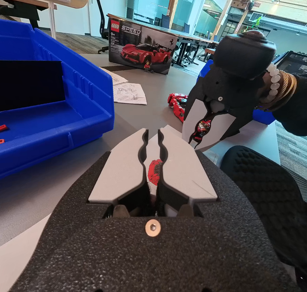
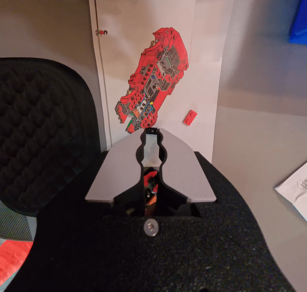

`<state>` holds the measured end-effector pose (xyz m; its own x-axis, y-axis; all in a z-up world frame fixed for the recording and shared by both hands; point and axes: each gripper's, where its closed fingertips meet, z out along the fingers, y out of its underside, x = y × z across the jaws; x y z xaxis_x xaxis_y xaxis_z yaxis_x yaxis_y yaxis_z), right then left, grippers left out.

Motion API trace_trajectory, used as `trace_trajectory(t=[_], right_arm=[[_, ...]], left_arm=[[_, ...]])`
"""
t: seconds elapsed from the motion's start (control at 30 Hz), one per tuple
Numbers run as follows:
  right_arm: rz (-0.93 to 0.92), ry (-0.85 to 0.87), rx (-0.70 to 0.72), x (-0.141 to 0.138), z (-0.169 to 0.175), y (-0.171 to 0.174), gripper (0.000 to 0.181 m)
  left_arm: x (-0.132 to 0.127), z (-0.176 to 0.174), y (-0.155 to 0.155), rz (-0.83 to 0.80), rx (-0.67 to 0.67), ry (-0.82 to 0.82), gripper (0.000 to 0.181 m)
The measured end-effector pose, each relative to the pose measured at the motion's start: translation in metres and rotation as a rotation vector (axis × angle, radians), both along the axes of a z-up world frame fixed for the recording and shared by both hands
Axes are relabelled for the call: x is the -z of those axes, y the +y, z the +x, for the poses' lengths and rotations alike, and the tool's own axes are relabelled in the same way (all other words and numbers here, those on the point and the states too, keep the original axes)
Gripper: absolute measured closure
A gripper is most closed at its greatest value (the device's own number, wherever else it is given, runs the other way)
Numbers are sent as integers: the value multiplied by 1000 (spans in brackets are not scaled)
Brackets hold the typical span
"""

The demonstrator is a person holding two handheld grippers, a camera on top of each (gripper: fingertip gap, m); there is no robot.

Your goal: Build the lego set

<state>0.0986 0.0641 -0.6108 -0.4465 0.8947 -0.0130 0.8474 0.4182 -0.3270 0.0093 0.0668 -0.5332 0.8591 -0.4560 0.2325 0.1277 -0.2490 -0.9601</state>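
My left gripper (image 1: 152, 132) hangs over a white instruction page (image 1: 152, 147) that shows a red car picture. Its jaws stand a narrow slit apart with nothing between them. My right gripper (image 2: 151, 131) is shut on a small black piece (image 2: 151, 131) at its tips, just above the same page (image 2: 207, 68) and below the printed red car (image 2: 154, 81). It also shows in the left wrist view (image 1: 197, 142), tips down on the page. A small red two-stud plate (image 2: 190, 117) lies on the page. A partly built red car (image 1: 177, 104) sits on the grey table (image 1: 157, 87).
A big blue bin (image 1: 69, 101) with red pieces (image 1: 3, 127) stands at the left. The set's box (image 1: 141, 46) stands at the back, with folded paper sheets (image 1: 129, 92) in front of it. A second blue bin (image 1: 262, 117) is behind the right gripper. A black chair back (image 1: 265, 192) is at the table's edge. There is about 12 cm between the tips of the two grippers. The small red two-stud plate (image 2: 190, 117) is closer to my right gripper, around 4 cm from its tips; the left tips are 10 cm off.
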Motion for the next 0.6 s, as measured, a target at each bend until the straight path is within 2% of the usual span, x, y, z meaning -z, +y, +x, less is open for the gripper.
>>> trace_trajectory(t=[0.13,0.2,0.3,0.4,0.5,0.6], right_arm=[[-22,26,29,-4,2,3,169],[-17,46,64,-15,8,11,169],[20,77,181,-47,32,39,169],[74,73,362,-73,71,72,169],[56,60,459,-72,96,76,169],[15,36,448,-56,100,64,169]], left_arm=[[0,0,0,-1,1,2,171],[0,0,0,0,1,4,171],[0,0,0,0,1,2,171],[0,0,0,1,2,4,171],[0,1,0,4,4,12,171],[1,1,0,1,5,16,171]])
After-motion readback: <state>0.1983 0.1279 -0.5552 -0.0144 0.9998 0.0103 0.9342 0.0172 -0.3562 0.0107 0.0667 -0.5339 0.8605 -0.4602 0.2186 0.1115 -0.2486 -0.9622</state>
